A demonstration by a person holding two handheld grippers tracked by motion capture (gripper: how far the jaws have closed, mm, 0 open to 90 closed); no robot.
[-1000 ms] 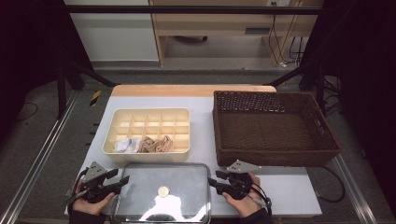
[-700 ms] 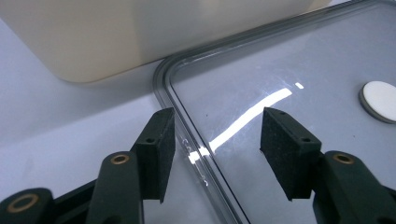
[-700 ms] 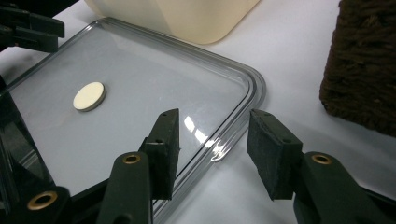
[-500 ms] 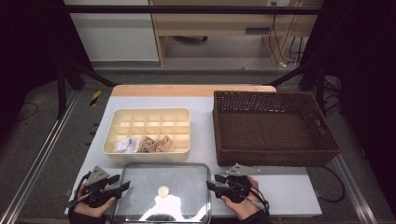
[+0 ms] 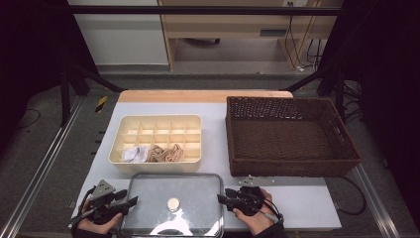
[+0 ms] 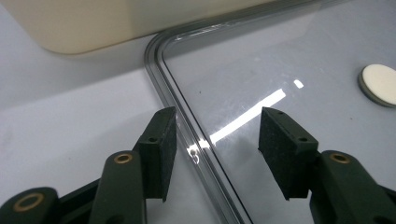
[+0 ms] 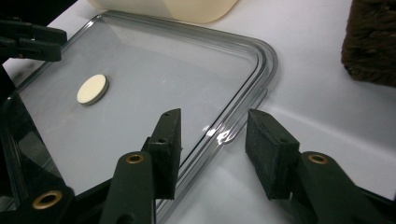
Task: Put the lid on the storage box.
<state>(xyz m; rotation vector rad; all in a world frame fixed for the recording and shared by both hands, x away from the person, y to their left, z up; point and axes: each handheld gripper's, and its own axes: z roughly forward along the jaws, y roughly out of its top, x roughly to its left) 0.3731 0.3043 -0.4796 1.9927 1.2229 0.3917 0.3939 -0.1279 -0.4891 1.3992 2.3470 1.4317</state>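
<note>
Both claws, left and right, gape loosely astride the clear lid's opposite rims.

Lit from overhead, bright on the white table, dark at both sides. Streaks of glare on the clear lid, just ahead of the left gripper. Close views sharp near the jaws, softer beyond.

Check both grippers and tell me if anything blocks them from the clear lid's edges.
Nothing visible does. The left gripper straddles the clear lid's left rim with open jaws, and the right gripper straddles its right rim likewise.
</note>
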